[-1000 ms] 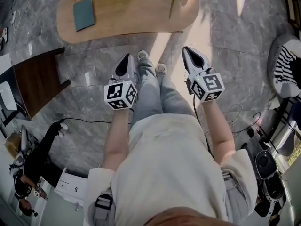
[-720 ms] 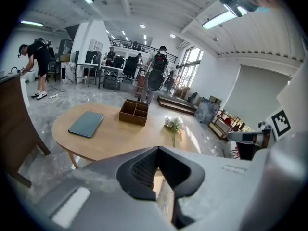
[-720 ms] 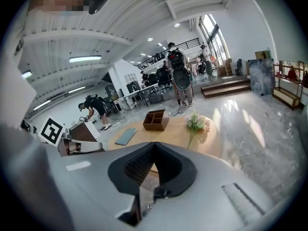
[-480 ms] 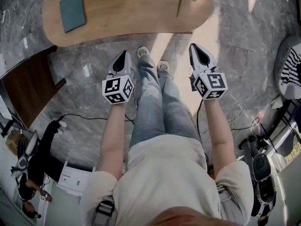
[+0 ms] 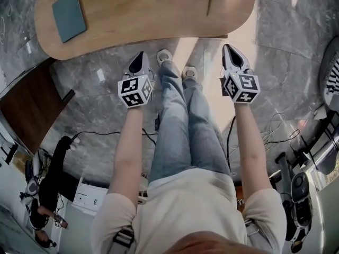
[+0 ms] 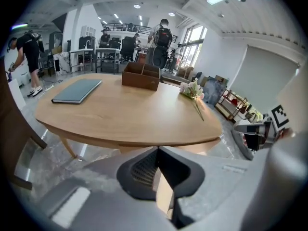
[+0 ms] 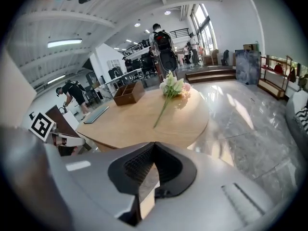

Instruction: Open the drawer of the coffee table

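The coffee table [image 5: 148, 15] has an oval light-wood top and stands on the grey marble floor just beyond my feet. In the left gripper view its near rim [image 6: 130, 139] fills the middle. No drawer front can be made out under the top. My left gripper [image 5: 140, 55] hangs in front of the table's near edge, left of my legs. It is shut and holds nothing [image 6: 158, 149]. My right gripper [image 5: 229, 48] is right of my legs by the table's right end, also shut and holding nothing [image 7: 154, 143]. Neither touches the table.
On the tabletop lie a teal book [image 5: 69, 15], a brown box [image 6: 140, 76] and a flower sprig [image 7: 171, 88]. A dark wooden cabinet [image 5: 26, 110] stands at the left. Cables [image 5: 106, 134] trail on the floor. My shoes [image 5: 164, 54] rest between the grippers. People stand in the background.
Both grippers have sunk lower and come closer to the table's near edge, staying shut. The table now sits nearer in the head view.
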